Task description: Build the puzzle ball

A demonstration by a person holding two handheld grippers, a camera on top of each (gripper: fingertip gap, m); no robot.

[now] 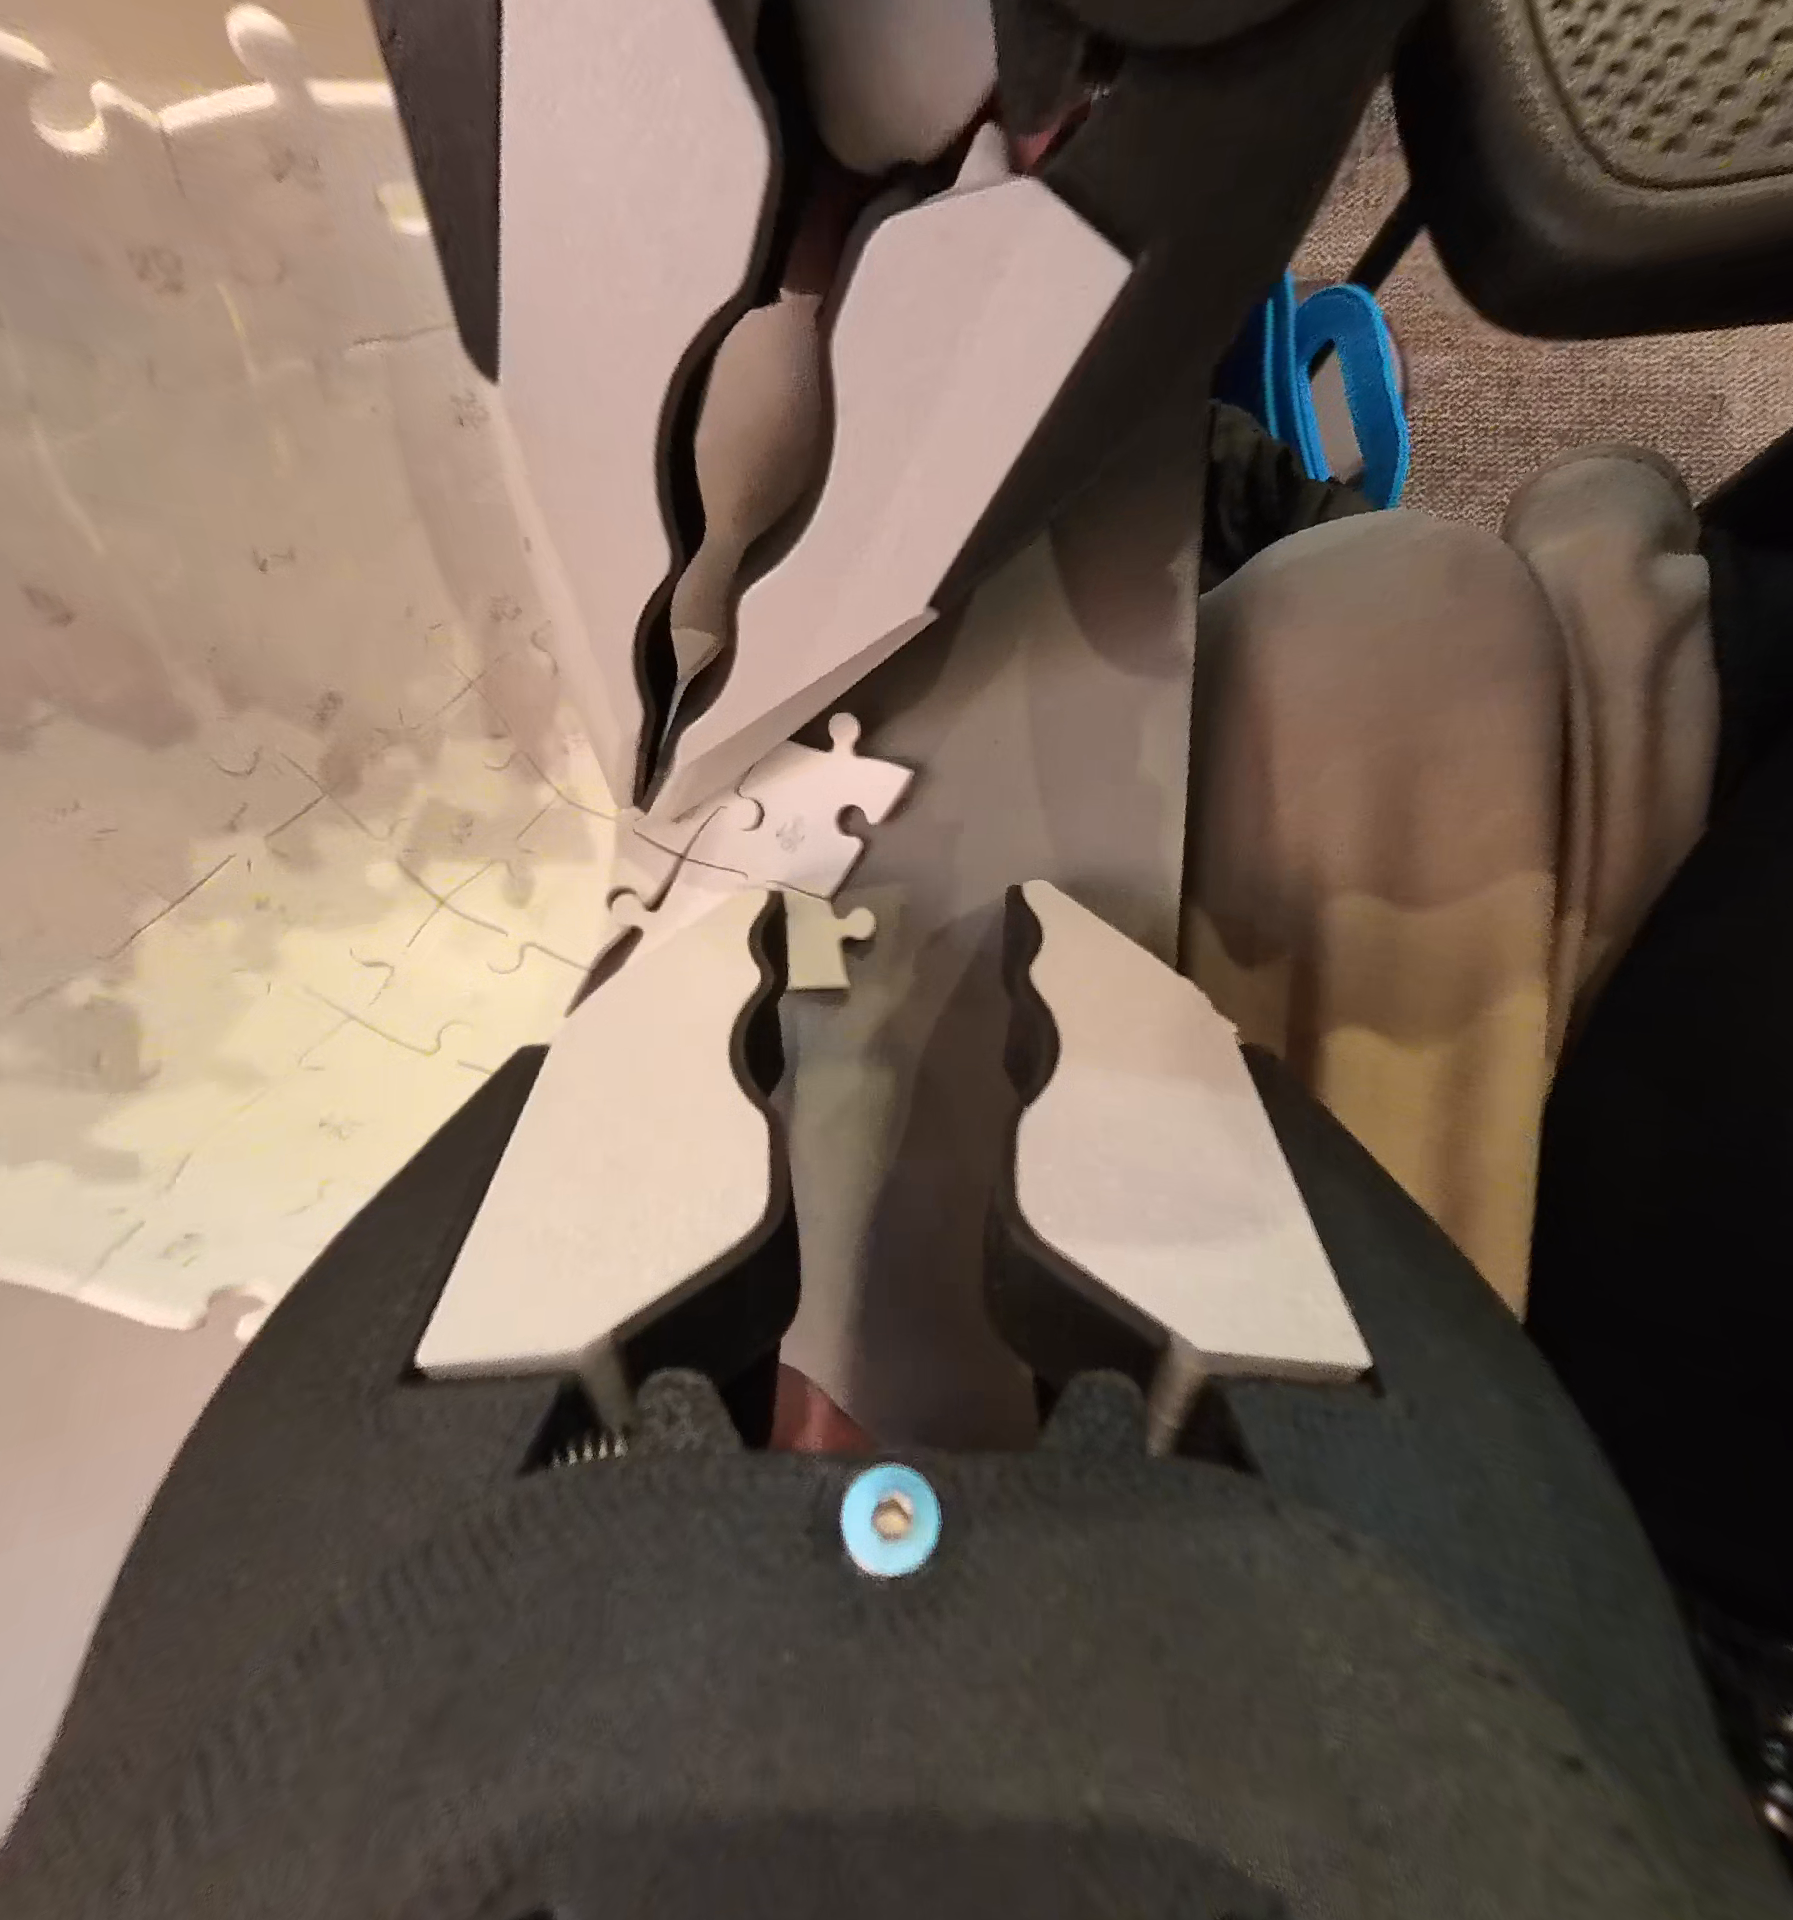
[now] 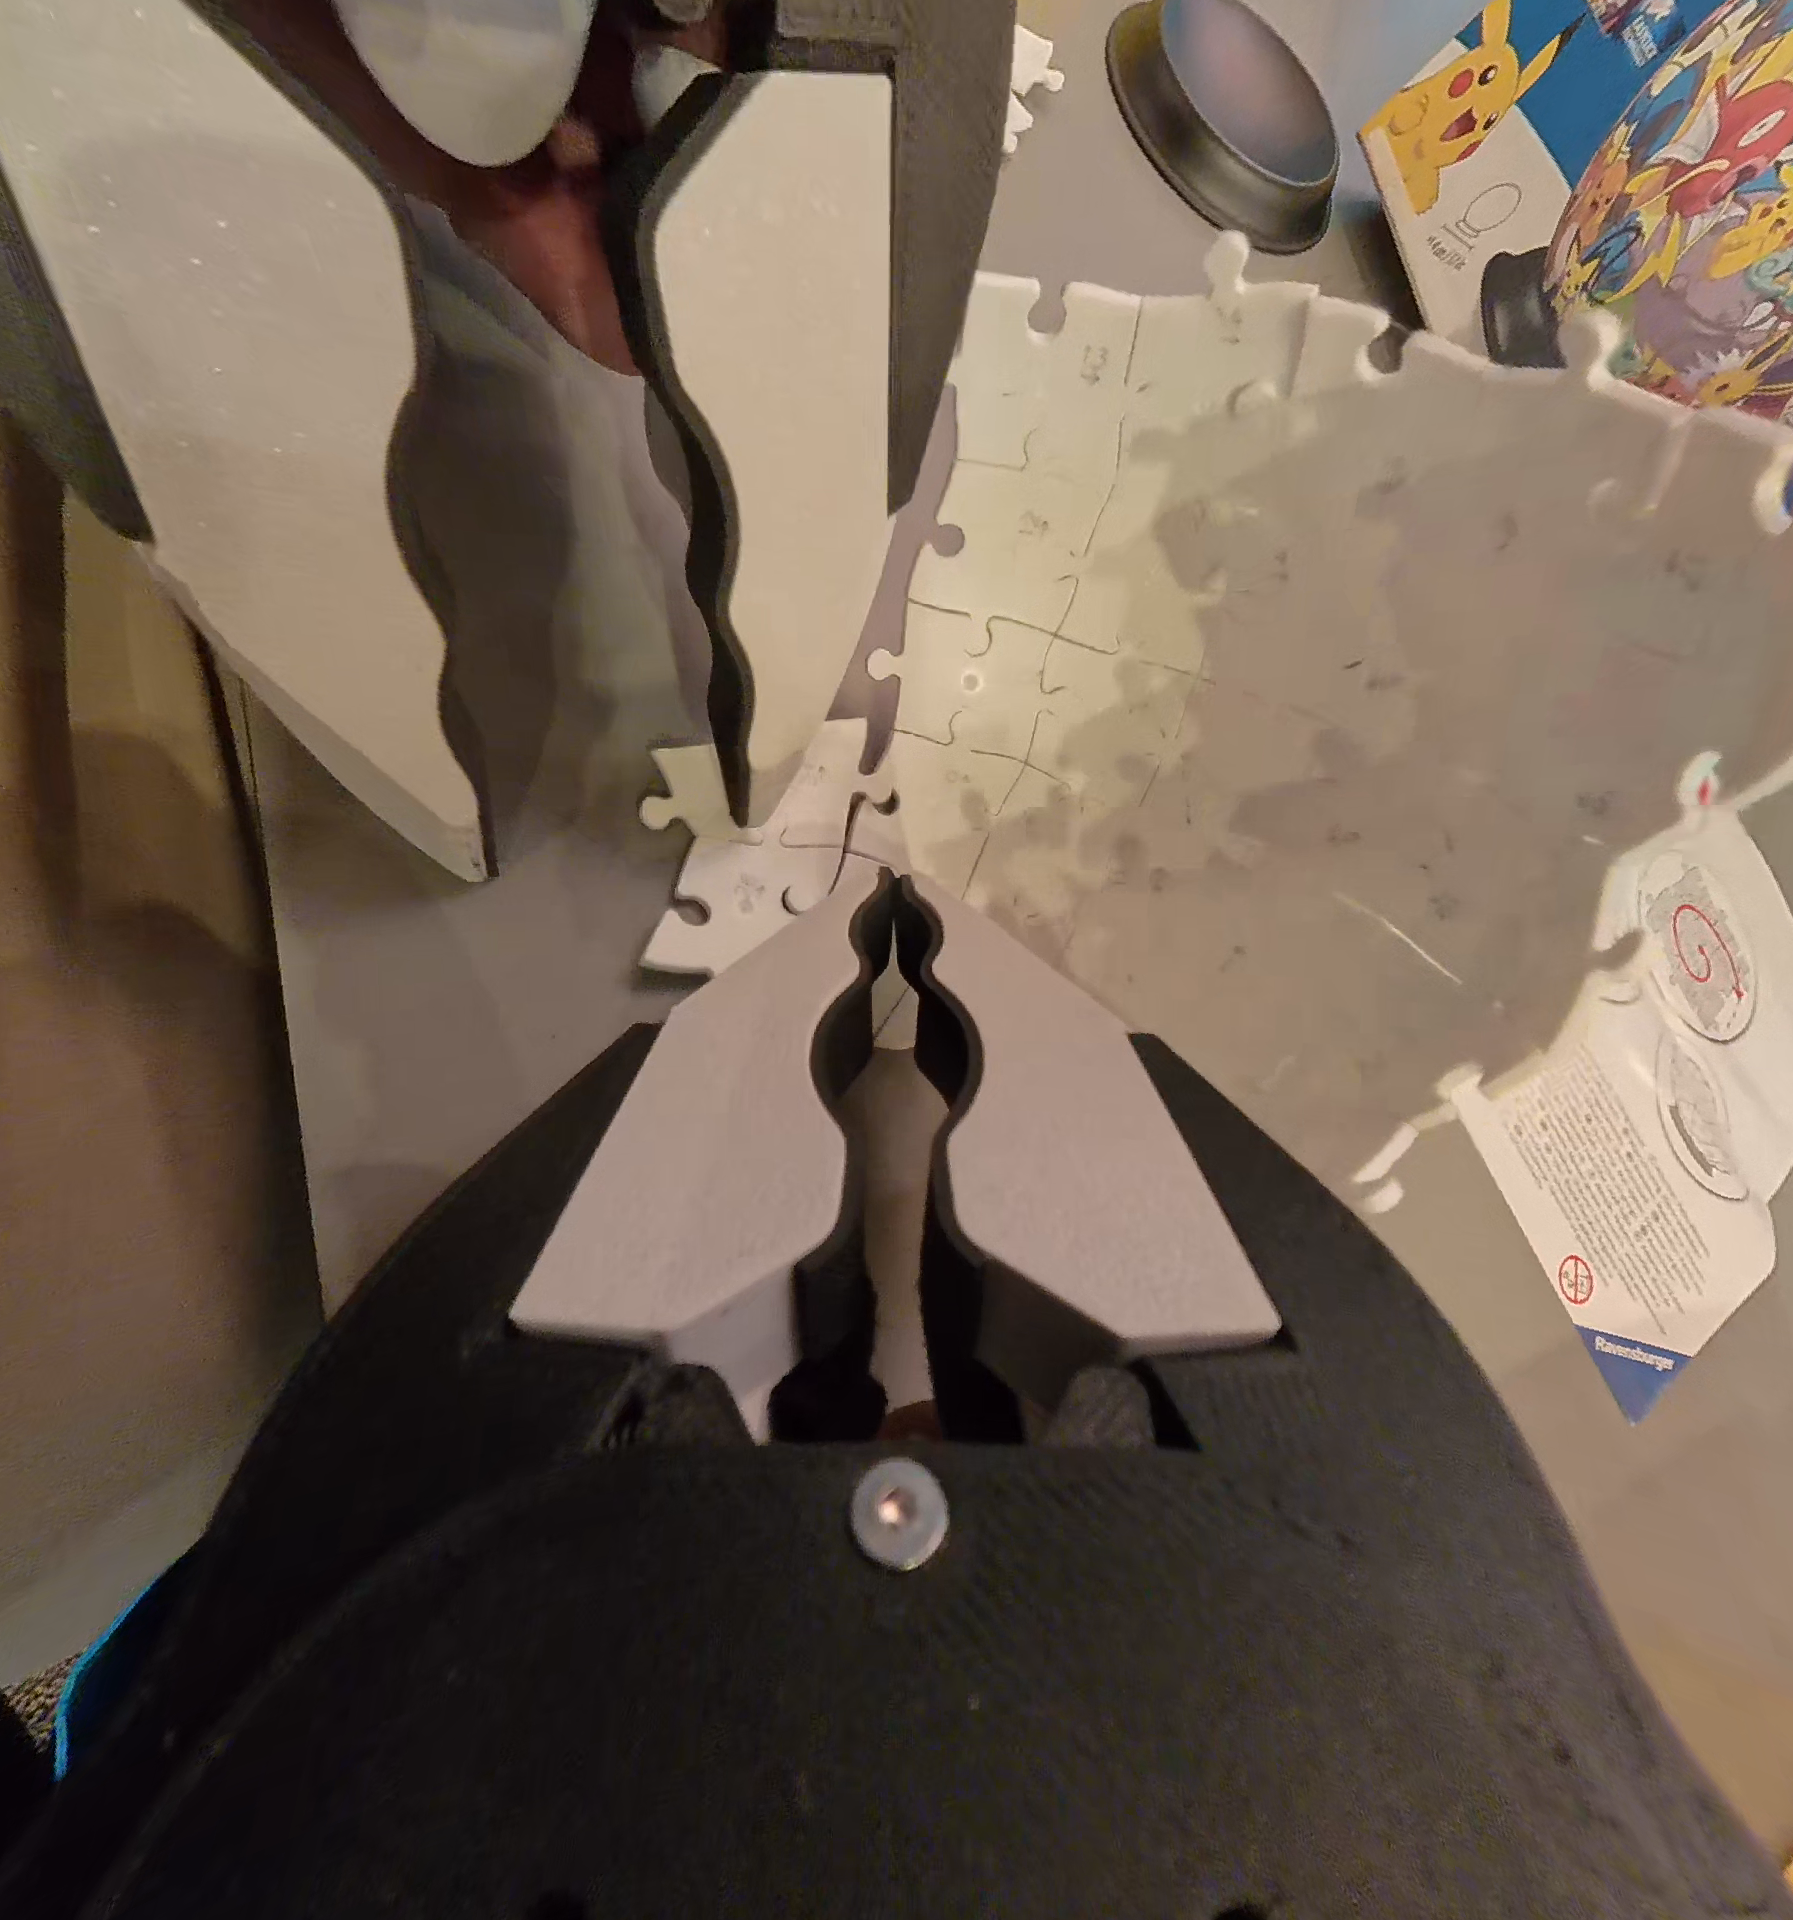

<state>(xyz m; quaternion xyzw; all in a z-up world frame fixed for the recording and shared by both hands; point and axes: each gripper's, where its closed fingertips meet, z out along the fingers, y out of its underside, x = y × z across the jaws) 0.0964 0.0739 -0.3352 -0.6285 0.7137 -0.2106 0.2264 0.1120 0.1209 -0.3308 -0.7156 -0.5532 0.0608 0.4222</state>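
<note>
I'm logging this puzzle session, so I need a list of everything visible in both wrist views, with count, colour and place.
Puzzle shell: one, white inside, curved and half built, standing on the table.
Edge pieces: a few joined, white, sticking out of the shell's rim between the two grippers.
Loose pieces: at least two, white, far side of the table.
Stand: one, dark round, far side of the table.
Puzzle box: one, colourful cartoon print, far right.
Instruction leaflet: one, white, on the table behind the shell.
Table: one, grey.
Blue strap: one, over the carpet.
Left gripper: open, beside the edge pieces.
Right gripper: shut on the edge pieces.
</note>
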